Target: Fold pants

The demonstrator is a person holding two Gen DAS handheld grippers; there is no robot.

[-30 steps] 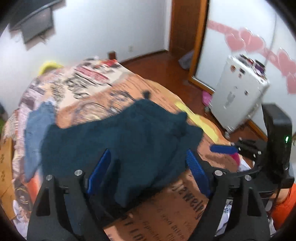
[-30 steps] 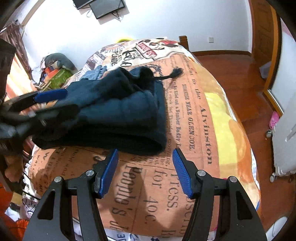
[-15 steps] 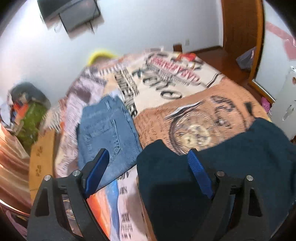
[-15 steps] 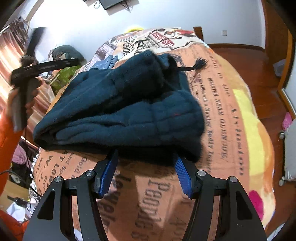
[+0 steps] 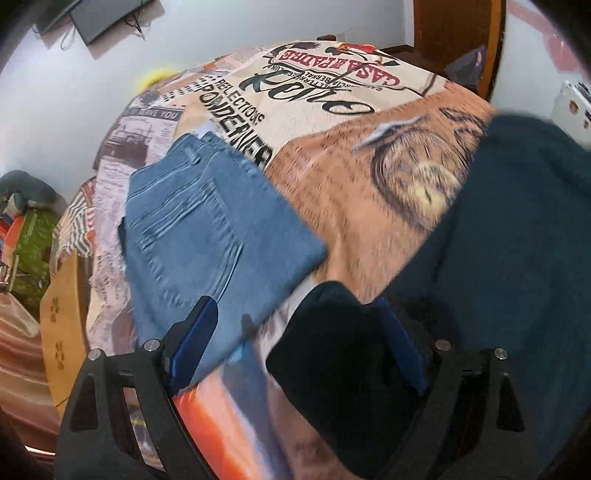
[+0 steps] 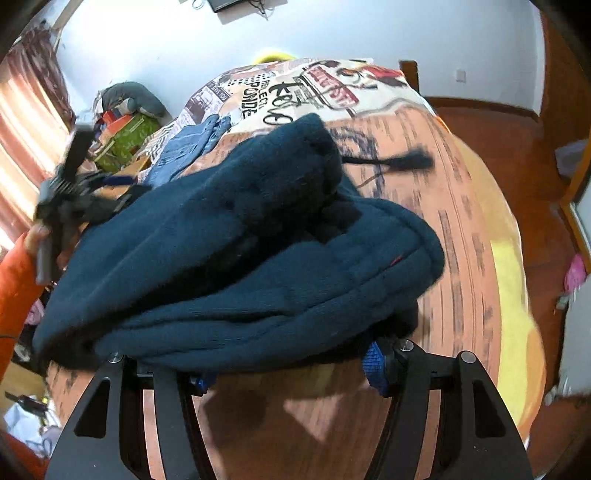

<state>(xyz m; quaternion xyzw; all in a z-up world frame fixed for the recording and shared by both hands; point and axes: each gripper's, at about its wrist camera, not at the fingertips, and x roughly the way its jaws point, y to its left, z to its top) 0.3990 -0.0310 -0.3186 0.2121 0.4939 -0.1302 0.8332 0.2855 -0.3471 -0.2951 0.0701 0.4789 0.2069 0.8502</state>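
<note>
- The dark teal fleece pants point(image 6: 236, 258) are lying folded in a thick bundle on the bed point(image 6: 469, 266), its layered edges facing the right wrist camera.
- The bed is wearing a newspaper-print blanket point(image 5: 332, 92) in orange and cream.
- The right gripper point(image 6: 288, 373) is sitting at the near edge of the bundle, with the fleece draping over its blue fingertips point(image 6: 373, 363); the jaws are standing spread, and nothing is showing pinched between them.
- The left gripper point(image 5: 295, 347) is sitting at the bundle's far left end, jaws spread wide; a corner of the teal fleece point(image 5: 343, 354) is lying between them, against the right blue pad point(image 5: 400, 350), while the left pad point(image 5: 194, 339) is standing apart from it, over the jeans.
- In the right wrist view, the left gripper point(image 6: 74, 195) is showing blurred at the bundle's left end, held by a hand point(image 6: 33, 240) in an orange sleeve.
- A pair of folded light blue jeans point(image 5: 207, 236) is lying flat on the blanket just beside the teal pants, back pocket facing up.
- A black drawstring point(image 6: 391, 162) with a tasselled end is trailing from the pants across the blanket.
- A wall-mounted screen point(image 5: 107, 16) is hanging on the white wall beyond the bed.
- A wooden floor point(image 6: 524, 147) is showing to the right of the bed.
</note>
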